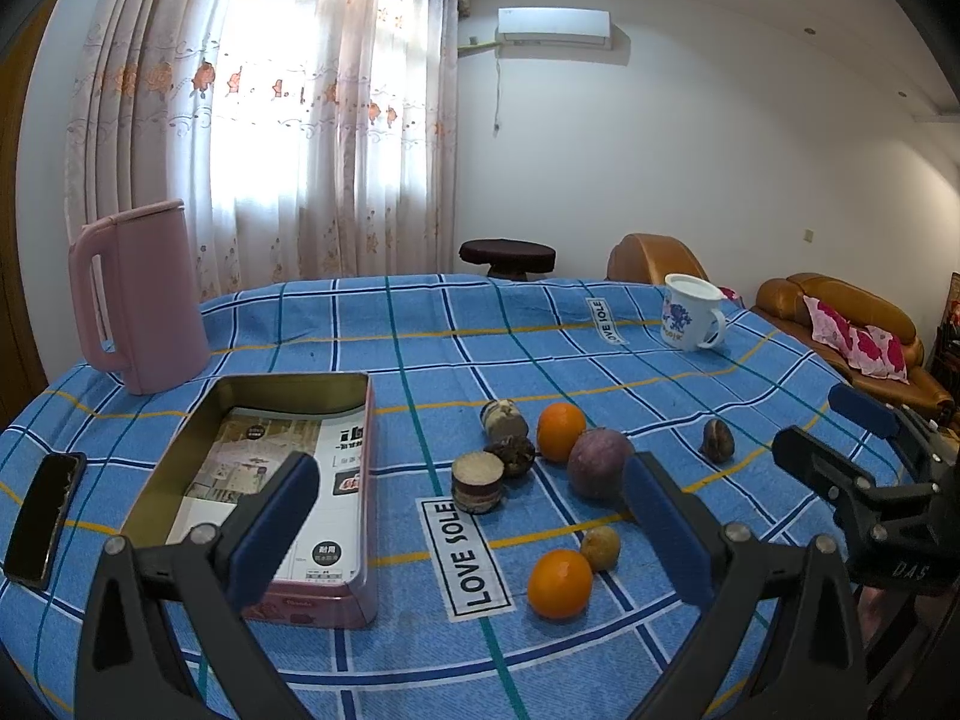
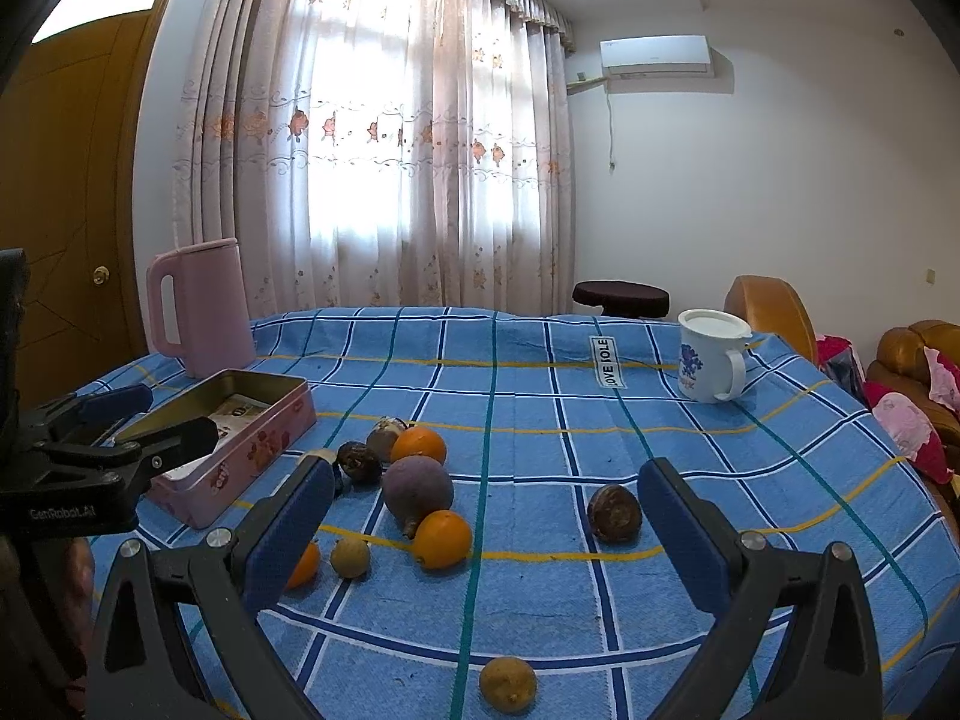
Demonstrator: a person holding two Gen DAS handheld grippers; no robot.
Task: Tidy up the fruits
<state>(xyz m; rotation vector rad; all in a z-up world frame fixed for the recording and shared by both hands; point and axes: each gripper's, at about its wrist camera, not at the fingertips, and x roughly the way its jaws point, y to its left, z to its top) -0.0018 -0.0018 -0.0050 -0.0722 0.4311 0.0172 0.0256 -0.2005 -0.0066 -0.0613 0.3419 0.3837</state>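
Fruits lie scattered on the blue checked tablecloth [image 1: 420, 330]. Among them are two oranges [image 1: 561, 431] [image 1: 560, 583], a purple round fruit [image 1: 600, 462], a small yellowish fruit [image 1: 600, 547], cut cylindrical pieces [image 1: 477, 480] and a brown fruit [image 1: 717, 440] off to the right. An open pink tin [image 1: 288, 381] holding a printed leaflet sits left of them. My left gripper [image 1: 471, 531] hangs open above the near fruits and holds nothing. My right gripper [image 2: 489, 534] is open too, with an orange [image 2: 441, 539] and the brown fruit [image 2: 614, 513] ahead of it and another yellowish fruit [image 2: 507, 684] nearest.
A pink kettle [image 1: 141, 300] stands at the back left and a white mug [image 1: 690, 312] at the back right. A dark phone [image 1: 45, 516] lies at the left table edge. Sofas with pink cushions [image 1: 858, 336] stand beyond the table on the right.
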